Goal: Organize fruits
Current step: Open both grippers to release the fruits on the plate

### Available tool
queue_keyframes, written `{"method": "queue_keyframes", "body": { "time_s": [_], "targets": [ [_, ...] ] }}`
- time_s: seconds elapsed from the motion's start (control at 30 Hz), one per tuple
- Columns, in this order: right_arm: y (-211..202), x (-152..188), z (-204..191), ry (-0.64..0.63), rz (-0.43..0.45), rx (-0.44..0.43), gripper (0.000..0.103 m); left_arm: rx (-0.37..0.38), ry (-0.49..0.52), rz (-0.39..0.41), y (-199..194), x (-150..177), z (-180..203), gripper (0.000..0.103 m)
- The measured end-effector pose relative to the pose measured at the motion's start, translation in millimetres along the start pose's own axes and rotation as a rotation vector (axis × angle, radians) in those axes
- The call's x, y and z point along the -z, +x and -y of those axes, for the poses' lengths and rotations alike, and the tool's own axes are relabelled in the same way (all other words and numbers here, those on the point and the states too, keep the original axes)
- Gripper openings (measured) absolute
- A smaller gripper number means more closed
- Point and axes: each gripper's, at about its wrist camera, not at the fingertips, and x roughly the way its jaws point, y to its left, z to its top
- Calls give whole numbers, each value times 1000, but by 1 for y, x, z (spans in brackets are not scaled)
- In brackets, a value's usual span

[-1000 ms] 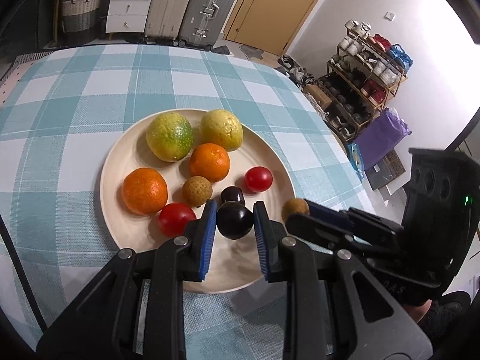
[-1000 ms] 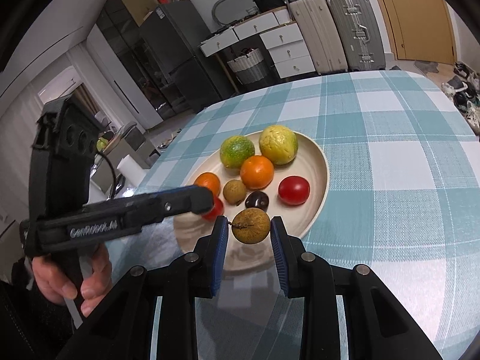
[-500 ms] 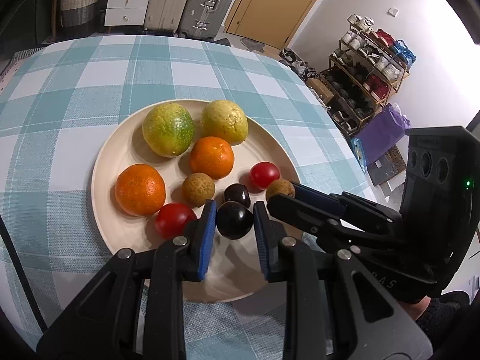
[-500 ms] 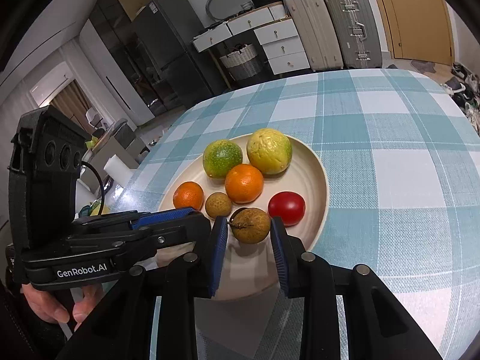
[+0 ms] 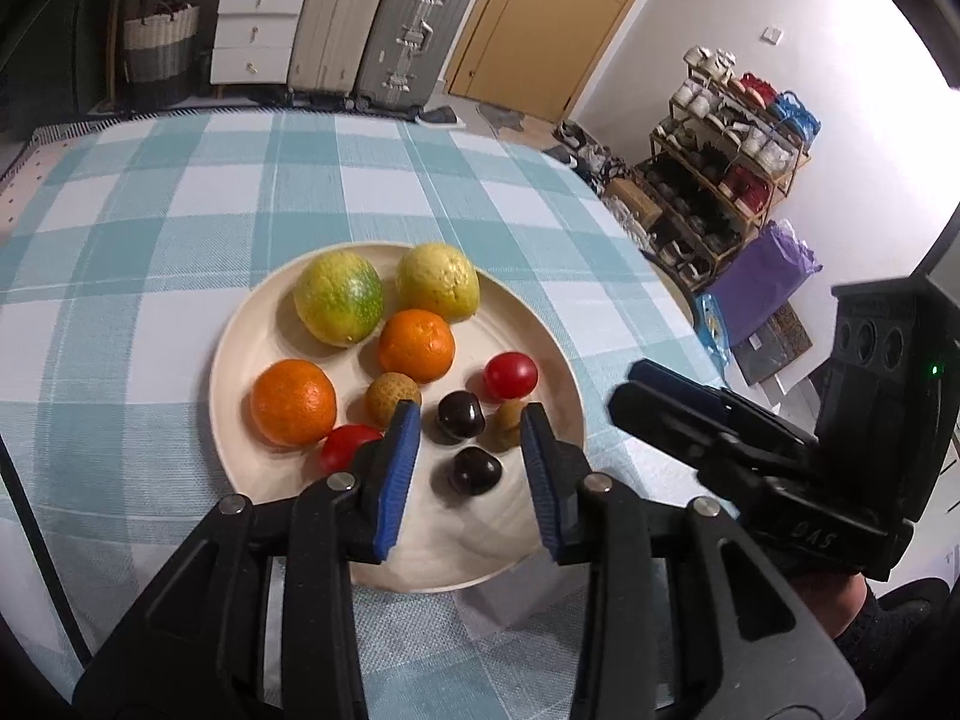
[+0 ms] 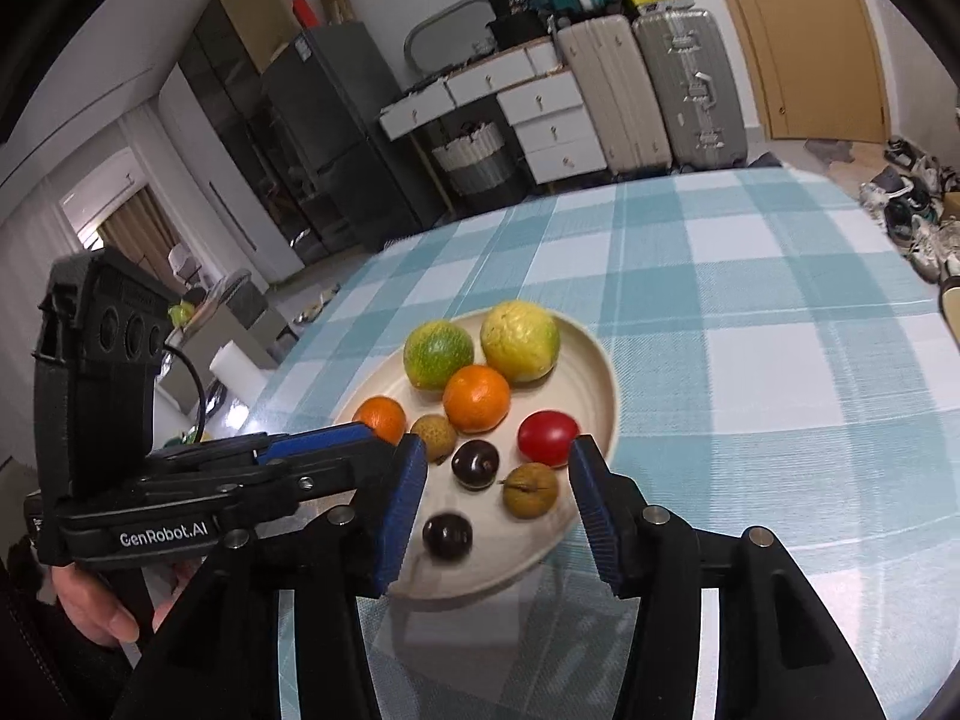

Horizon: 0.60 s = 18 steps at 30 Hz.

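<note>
From the left wrist, the left tool (image 5: 465, 468) hangs released over the plate (image 5: 252, 324), a dark plum (image 5: 475, 470) lying free between its fingers at the plate's near side.

From the right wrist, the right tool (image 6: 498, 504) is likewise released, the brown longan (image 6: 530, 489) resting inside the plate's near rim. Both fruits look delivered; I judge that next both tools lift clear to seek further fruit.

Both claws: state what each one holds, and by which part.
Nothing. The left claw and right claw are open; the fruit lies loose on the round beige plate.
</note>
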Motion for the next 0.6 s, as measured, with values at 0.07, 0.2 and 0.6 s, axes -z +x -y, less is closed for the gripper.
{"method": "queue_keyframes", "body": {
  "time_s": [0.07, 0.2, 0.6],
  "targets": [
    [-9, 0, 1, 8, 26, 6, 61, -12, 2, 22, -9, 1, 1, 36],
    [-28, 1, -2, 1, 78, 9, 66, -41, 12, 71, -30, 5, 5, 48],
    [-83, 7, -28, -48, 266, 20, 100, -322, 100, 280, -89, 23, 29, 85]
  ]
}}
